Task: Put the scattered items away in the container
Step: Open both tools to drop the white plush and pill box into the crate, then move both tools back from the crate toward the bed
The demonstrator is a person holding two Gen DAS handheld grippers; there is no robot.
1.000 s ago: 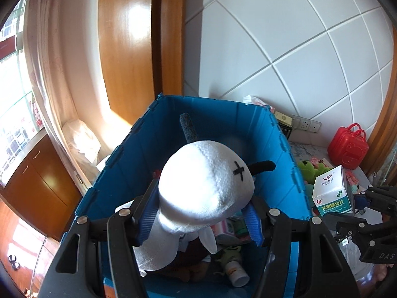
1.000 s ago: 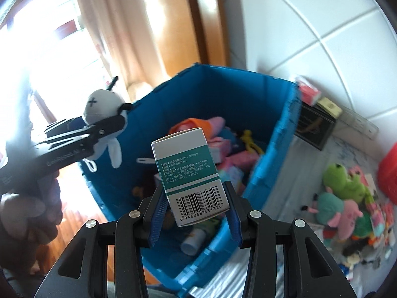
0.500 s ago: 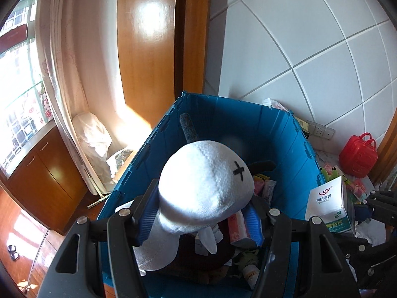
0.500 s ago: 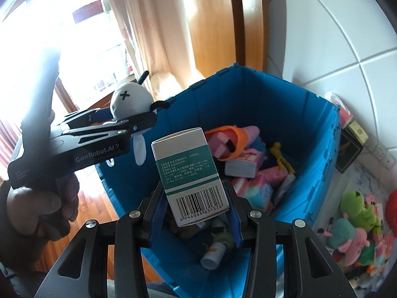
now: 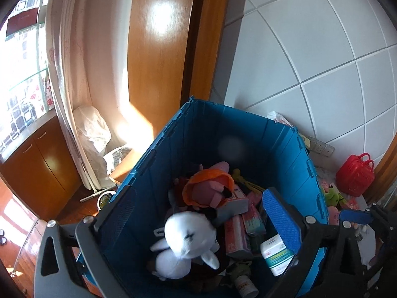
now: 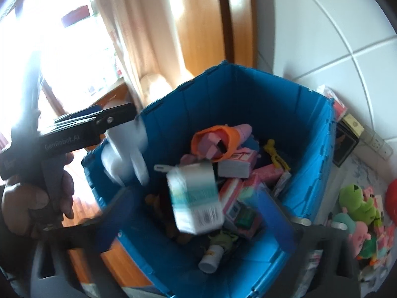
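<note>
Hovering over the rim of a blue crate (image 5: 285,149), the left gripper (image 5: 198,223) and the right gripper (image 6: 198,221) both stand with fingers spread wide, their jaws having just been opening, nothing clamped between them. In the left wrist view a white plush toy (image 5: 188,238) lies inside the crate atop the heap, beside a white-and-green medicine box (image 5: 275,253) and a small white bottle (image 5: 245,286). The right wrist view, blurred, shows the same medicine box (image 6: 196,198) tilted and clear of the fingers above the heap, and the white plush toy (image 6: 124,156) just under the left gripper's tip at the crate's near wall. An orange-edged pink toy (image 6: 218,144) and pink packets fill the crate's middle. Outside it, green and pink plush toys (image 6: 359,201) lie scattered on the table, and a red bag (image 5: 354,178) stands near the tiled wall.
</note>
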